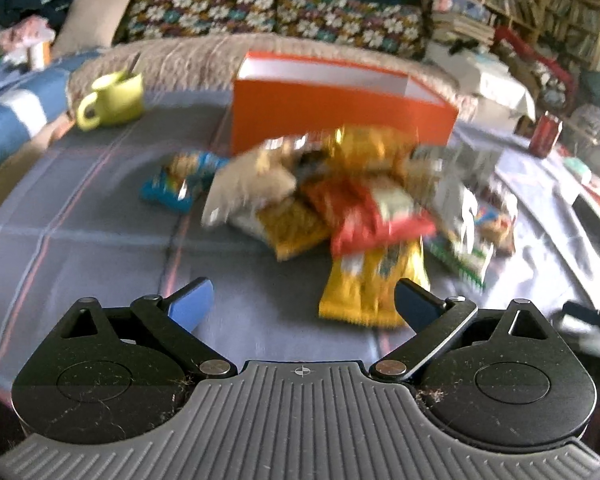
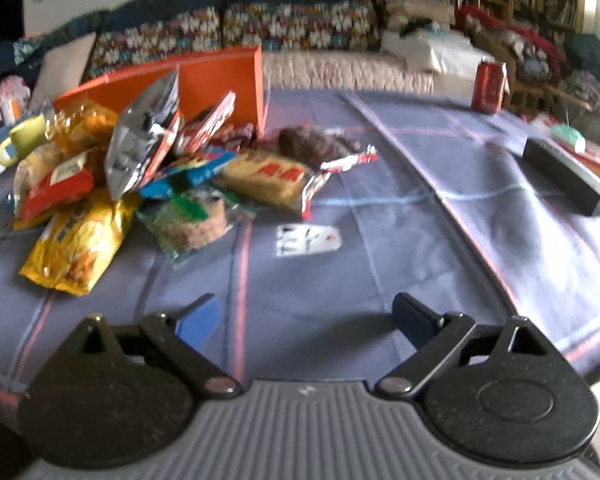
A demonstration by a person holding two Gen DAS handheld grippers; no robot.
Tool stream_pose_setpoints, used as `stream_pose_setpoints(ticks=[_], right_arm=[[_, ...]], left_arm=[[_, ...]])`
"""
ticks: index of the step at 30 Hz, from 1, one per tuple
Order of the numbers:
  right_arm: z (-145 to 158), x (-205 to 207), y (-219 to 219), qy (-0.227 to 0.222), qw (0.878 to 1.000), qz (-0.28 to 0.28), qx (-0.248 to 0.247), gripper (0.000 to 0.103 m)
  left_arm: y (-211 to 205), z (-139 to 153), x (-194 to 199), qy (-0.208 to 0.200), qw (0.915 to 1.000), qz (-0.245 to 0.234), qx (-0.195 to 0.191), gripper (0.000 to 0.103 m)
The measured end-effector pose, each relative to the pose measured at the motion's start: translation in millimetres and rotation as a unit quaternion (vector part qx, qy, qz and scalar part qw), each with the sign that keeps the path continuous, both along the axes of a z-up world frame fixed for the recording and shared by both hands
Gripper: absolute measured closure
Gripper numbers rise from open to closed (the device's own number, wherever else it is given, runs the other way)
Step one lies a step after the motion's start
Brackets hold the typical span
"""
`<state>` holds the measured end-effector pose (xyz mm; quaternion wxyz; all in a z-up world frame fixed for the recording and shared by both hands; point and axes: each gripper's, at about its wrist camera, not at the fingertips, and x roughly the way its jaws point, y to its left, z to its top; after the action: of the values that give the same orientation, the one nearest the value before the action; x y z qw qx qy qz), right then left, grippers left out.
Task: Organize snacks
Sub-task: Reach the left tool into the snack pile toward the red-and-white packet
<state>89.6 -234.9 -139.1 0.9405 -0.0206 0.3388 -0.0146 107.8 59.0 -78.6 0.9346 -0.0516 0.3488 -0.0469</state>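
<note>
A heap of snack packets (image 1: 340, 196) lies on the blue-grey cloth in front of an open orange box (image 1: 336, 116). Nearest my left gripper (image 1: 304, 304) is a yellow packet (image 1: 364, 288); its lower right corner sits just beside the right finger. The left jaws stand open with only cloth between them. In the right wrist view the same heap (image 2: 140, 176) spreads at the left, with a yellow packet (image 2: 76, 244), a silver bag (image 2: 144, 148) and the orange box (image 2: 204, 80) behind. My right gripper (image 2: 308, 316) is open over bare cloth, apart from the snacks.
A green mug (image 1: 112, 98) stands left of the box. A red can (image 2: 489, 86) and a black bar-shaped object (image 2: 564, 178) sit at the right. A sofa with patterned cushions (image 1: 276, 12) and bookshelves (image 1: 556, 0) lie beyond the table.
</note>
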Motion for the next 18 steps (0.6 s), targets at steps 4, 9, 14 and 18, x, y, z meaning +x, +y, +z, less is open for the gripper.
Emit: stream_pose_setpoints(ticks=[4, 9, 14, 18], right_arm=[[20, 10, -23, -0.006, 0.995, -0.006, 0.104, 0.010], [52, 32, -23, -0.069, 0.995, 0.013, 0.070, 0.010], [49, 67, -24, -0.096, 0.992, 0.021, 0.074, 0.010], [18, 75, -36, -0.122, 0.987, -0.006, 0.107, 0.010]], left_arm=[[-13, 12, 32, -0.018, 0.9996, -0.021, 0.003, 0.034], [-38, 25, 73, -0.033, 0.9981, -0.043, -0.029, 0.045], [-41, 12, 84, -0.024, 0.9996, -0.017, -0.004, 0.044], [-40, -4, 96, -0.007, 0.9997, -0.021, 0.002, 0.055]])
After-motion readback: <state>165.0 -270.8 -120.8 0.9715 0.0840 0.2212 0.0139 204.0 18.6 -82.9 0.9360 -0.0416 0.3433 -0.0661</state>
